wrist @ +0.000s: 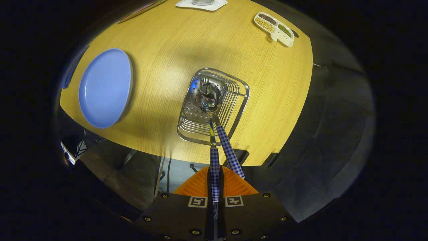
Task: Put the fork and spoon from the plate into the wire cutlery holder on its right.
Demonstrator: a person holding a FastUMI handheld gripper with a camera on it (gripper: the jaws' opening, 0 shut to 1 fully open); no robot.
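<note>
Claw (214,184) clamping upright, head-down fork (214,164)

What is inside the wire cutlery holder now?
A spoon stands bowl-down in the wire cutlery holder, its checked handle sticking out. A second checked-handled piece, held by the claw, reaches in beside it. Its head is hidden behind the spoon.

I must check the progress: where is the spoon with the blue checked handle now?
The spoon with the blue checked handle stands bowl-down inside the wire cutlery holder, just ahead of the gripper, right of the blue plate.
</note>
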